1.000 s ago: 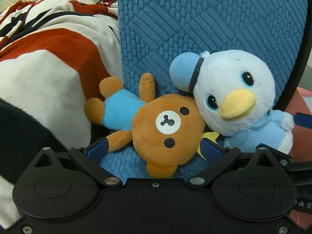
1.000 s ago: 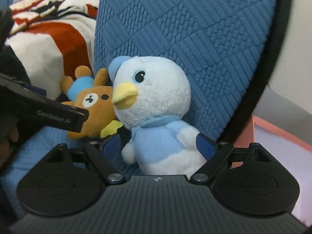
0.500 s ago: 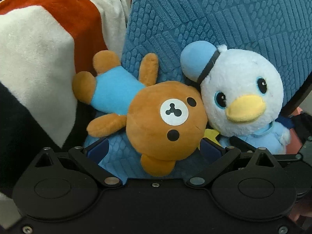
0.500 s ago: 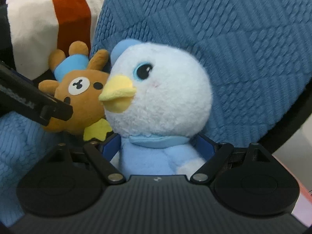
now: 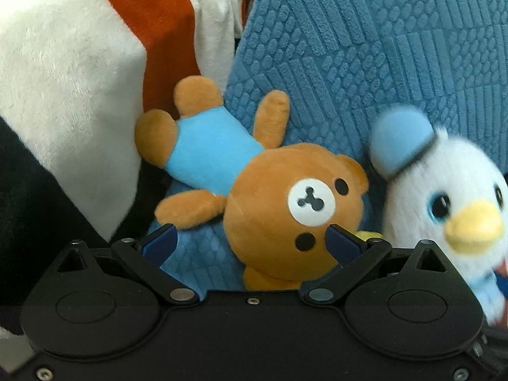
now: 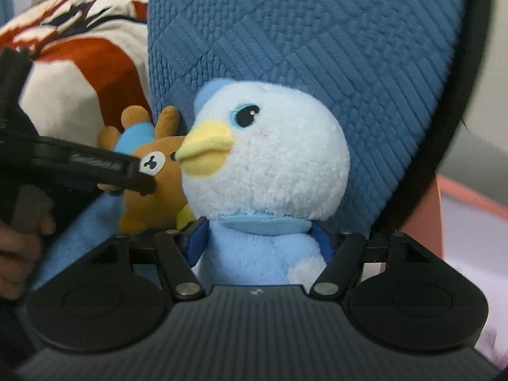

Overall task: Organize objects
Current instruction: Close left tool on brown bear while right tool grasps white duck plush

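Observation:
A brown plush bear (image 5: 279,209) in a blue shirt lies on its back on the blue chair seat. Its head sits between the pads of my left gripper (image 5: 250,244), which is open: the right pad touches the head and the left pad stands apart. A white plush duck (image 6: 270,158) with a blue cap and a light blue body is beside the bear (image 6: 158,184). My right gripper (image 6: 258,241) has its jaws closing on the duck's body, both pads pressing into the fluff. In the left wrist view the duck (image 5: 444,197) is blurred at the right.
The textured blue chair back (image 6: 317,47) rises right behind both toys. A red, white and black blanket (image 5: 79,79) is piled at the left. A pink-edged object (image 6: 470,197) lies at the right. A hand (image 6: 19,247) holding the left gripper shows at the left edge.
The left gripper has come lower and closer, so the bear's head is now between its fingers. The right gripper has narrowed around the duck, which has shifted away from the bear.

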`<state>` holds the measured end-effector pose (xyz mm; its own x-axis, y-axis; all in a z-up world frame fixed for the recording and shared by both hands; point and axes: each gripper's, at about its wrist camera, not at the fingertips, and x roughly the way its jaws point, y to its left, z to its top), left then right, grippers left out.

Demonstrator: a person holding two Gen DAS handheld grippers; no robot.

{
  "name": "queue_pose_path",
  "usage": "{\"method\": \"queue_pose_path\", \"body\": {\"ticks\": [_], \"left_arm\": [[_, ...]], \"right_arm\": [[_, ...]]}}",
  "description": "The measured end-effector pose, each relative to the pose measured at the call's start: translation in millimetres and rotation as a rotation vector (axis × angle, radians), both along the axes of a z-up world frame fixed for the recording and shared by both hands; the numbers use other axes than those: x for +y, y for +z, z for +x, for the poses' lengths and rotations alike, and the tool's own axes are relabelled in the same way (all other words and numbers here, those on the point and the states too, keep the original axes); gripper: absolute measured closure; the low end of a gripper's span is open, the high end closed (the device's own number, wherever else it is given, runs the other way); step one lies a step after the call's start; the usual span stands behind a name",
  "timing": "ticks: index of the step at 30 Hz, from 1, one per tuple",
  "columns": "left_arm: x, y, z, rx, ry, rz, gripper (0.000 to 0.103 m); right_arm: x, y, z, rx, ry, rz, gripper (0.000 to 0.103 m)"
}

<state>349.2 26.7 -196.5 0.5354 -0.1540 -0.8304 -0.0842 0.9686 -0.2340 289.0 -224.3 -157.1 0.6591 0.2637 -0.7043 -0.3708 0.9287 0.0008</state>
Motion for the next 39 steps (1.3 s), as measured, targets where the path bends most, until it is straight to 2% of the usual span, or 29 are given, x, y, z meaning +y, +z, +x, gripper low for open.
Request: {"method": "queue_pose_path", "body": {"ticks": [7,11,20,27,33,36,39], "left_arm": [[-2,6,13,-0.015,0.027,-0.015,0.003],[2,8,24,-0.026,0.065,-0.053,0.003],[19,-8,47,0.047,0.139,-0.167,0.001],[9,-12,56,0.06,0.143,-0.159,0.0],[-1,-15,57,0.056,0.151,-0.148,0.0],[-2,-13,53,0.046,0.149,-0.155,0.007],[-3,-8,49,0.028,0.133,-0.153,0.021]], "right_arm": [[-7,-5,-6,0.026,-0.037,0.032,0.035],[-8,-6,-3,0.037,-0.054,0.063,0.035],[6,-14,10,0.056,-0.095,0.072,0.035],[14,-12,10,0.047,-0.067,0.063,0.035],[10,-6,10,0.054,-0.063,0.109,0.04],[8,-5,9,0.056,-0.072,0.124,0.042],[8,-5,9,0.053,-0.078,0.127,0.043]]}}
